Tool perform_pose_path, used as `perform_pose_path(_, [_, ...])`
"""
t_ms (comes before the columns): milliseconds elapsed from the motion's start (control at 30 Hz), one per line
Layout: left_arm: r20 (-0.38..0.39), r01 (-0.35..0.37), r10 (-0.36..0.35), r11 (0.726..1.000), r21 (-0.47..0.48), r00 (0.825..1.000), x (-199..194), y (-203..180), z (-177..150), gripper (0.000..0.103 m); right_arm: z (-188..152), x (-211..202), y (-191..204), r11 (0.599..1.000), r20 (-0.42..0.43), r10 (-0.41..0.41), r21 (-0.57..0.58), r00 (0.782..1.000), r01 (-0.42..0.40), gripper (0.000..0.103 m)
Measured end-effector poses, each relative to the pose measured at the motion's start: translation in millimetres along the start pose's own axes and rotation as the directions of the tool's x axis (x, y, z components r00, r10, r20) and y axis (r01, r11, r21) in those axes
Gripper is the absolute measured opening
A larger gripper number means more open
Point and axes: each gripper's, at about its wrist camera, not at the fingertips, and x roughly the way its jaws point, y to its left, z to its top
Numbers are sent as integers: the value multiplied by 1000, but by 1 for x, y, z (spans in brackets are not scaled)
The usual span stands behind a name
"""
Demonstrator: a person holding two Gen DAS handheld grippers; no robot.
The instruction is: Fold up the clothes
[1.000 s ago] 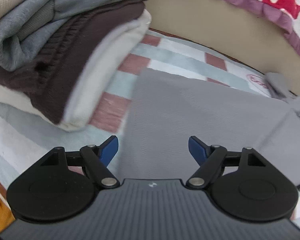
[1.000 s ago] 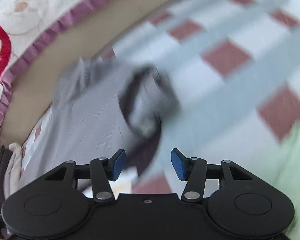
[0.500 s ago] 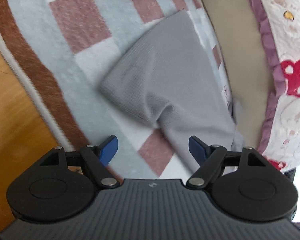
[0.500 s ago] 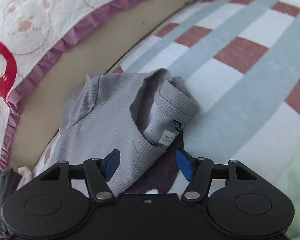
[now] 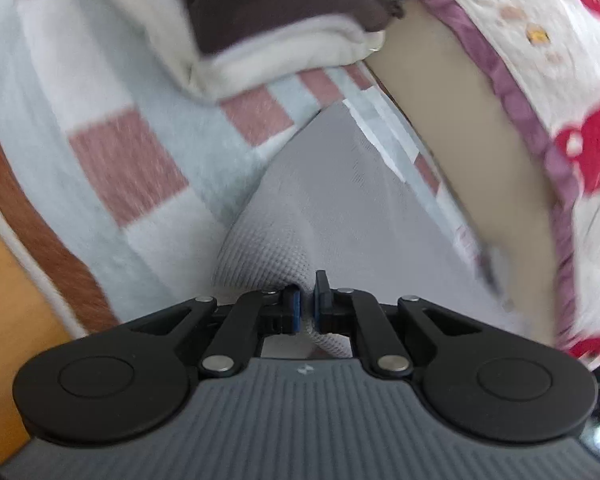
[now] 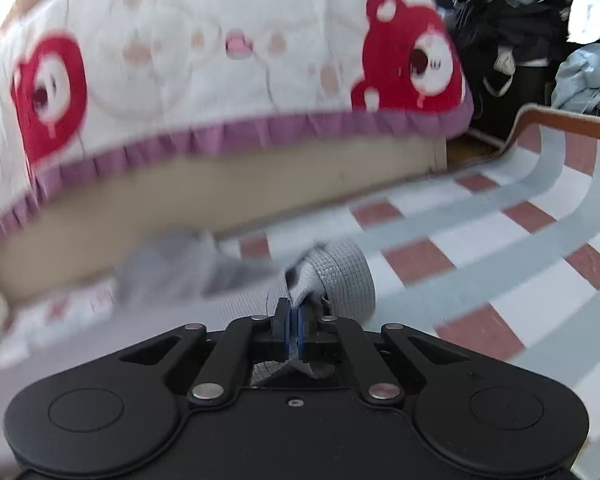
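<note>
A grey waffle-knit garment [image 5: 340, 208] lies on a checked rug. My left gripper [image 5: 307, 304] is shut on a bunched corner of the garment, with grey cloth pinched between its blue pads. In the right wrist view my right gripper [image 6: 293, 322] is shut on the same grey garment [image 6: 340, 268] at its ribbed neck end, which curls up just beyond the fingers. The rest of the cloth trails off blurred to the left.
A stack of folded clothes [image 5: 284, 20], brown on white, sits on the checked rug [image 5: 120, 168] at the top. A bed side with a bear-print quilt [image 6: 228, 60] rises beyond. Loose dark clothes [image 6: 520, 32] are piled at the far right. Wooden floor [image 5: 16, 320] lies left.
Both grippers went from wide open to shut on the grey garment. The left moved in on the garment's corner; the right took the neck end and rose, its view swinging up toward the quilt.
</note>
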Motion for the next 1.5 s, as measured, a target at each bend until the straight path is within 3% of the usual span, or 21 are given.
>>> perform_pose_path(67, [-4, -61, 62, 996, 71, 998, -2, -8, -3, 8, -14, 13, -5, 1000, -68, -28, -5, 997, 28, 2])
perform_pose_path(133, [-32, -89, 92, 993, 78, 995, 5, -6, -6, 8, -30, 25, -13, 999, -121, -32, 39, 992, 37, 3])
perform_pose_path(333, [-74, -63, 61, 998, -21, 995, 11, 10, -8, 18, -42, 28, -22, 996, -171, -77, 31, 982, 83, 5])
perform_pose_path(367, [-74, -54, 51, 998, -39, 996, 12, 13, -8, 19, -40, 25, -23, 996, -166, -71, 38, 984, 79, 11])
perform_pose_path(433, [-64, -57, 54, 997, -48, 996, 13, 13, -7, 19, -41, 20, -29, 992, -178, -47, 103, 983, 66, 21])
perform_pose_path(467, [-51, -73, 72, 997, -32, 996, 13, 10, -7, 19, -43, 18, -33, 987, -187, -31, 147, 982, 59, 33])
perform_pose_path(500, [-34, -99, 100, 995, 6, 994, 14, 5, -8, 19, -44, 16, -37, 980, -196, -15, 190, 981, 53, 44])
perform_pose_path(533, [-13, -135, 136, 989, 63, 991, 16, -3, -10, 19, -48, 16, -41, 972, -204, 18, 235, 979, 31, 48])
perform_pose_path(600, [30, -197, 195, 967, 159, 980, 18, -17, -14, 18, -59, 19, -48, 943, -213, 128, 328, 969, -52, 47])
perform_pose_path(700, [52, -205, 199, 965, 164, 979, 23, -21, -14, 19, -67, 19, -53, 917, -184, 188, 385, 965, -105, 47])
perform_pose_path(800, [43, -157, 153, 982, 101, 987, 22, -14, -10, 33, -67, 24, -53, 908, -160, 200, 401, 967, -121, 46])
perform_pose_path(867, [38, -98, 96, 994, 51, 995, 22, -9, -8, 49, -65, 30, -53, 908, -137, 194, 401, 972, -125, 49])
perform_pose_path(1000, [83, -125, 117, 987, 100, 990, 29, -16, -8, 46, -56, 46, -43, 917, -110, 168, 381, 980, -115, 61])
perform_pose_path(1033, [96, -144, 132, 981, 130, 987, 31, -20, -9, 39, -53, 50, -40, 926, -109, 154, 364, 982, -105, 61])
perform_pose_path(1067, [109, -163, 147, 974, 159, 983, 34, -24, -9, 13, -50, 55, -35, 938, -104, 136, 333, 985, -95, 61])
perform_pose_path(1100, [115, -183, 163, 965, 191, 980, 36, -28, -8, 6, -47, 61, -32, 950, -100, 127, 299, 987, -92, 60])
perform_pose_path(1133, [123, -193, 169, 957, 217, 978, 37, -31, -7, 6, -44, 67, -30, 957, -101, 127, 272, 987, -95, 56])
perform_pose_path(1167, [140, -196, 165, 951, 241, 976, 33, -37, -6, 6, -41, 73, -29, 964, -102, 127, 245, 987, -99, 20])
perform_pose_path(1200, [160, -200, 161, 942, 269, 974, 27, -43, -4, 6, -38, 78, -30, 967, -108, 133, 231, 985, -106, 6])
perform_pose_path(1400, [242, -201, 113, 904, 378, 964, -15, -71, 1, 6, -8, 22, -22, 974, -33, 192, 127, 981, -187, 6])
perform_pose_path(1500, [245, -192, 100, 902, 387, 964, -30, -74, 5, 5, 3, -1, -16, 971, -30, 229, 71, 973, -226, 6])
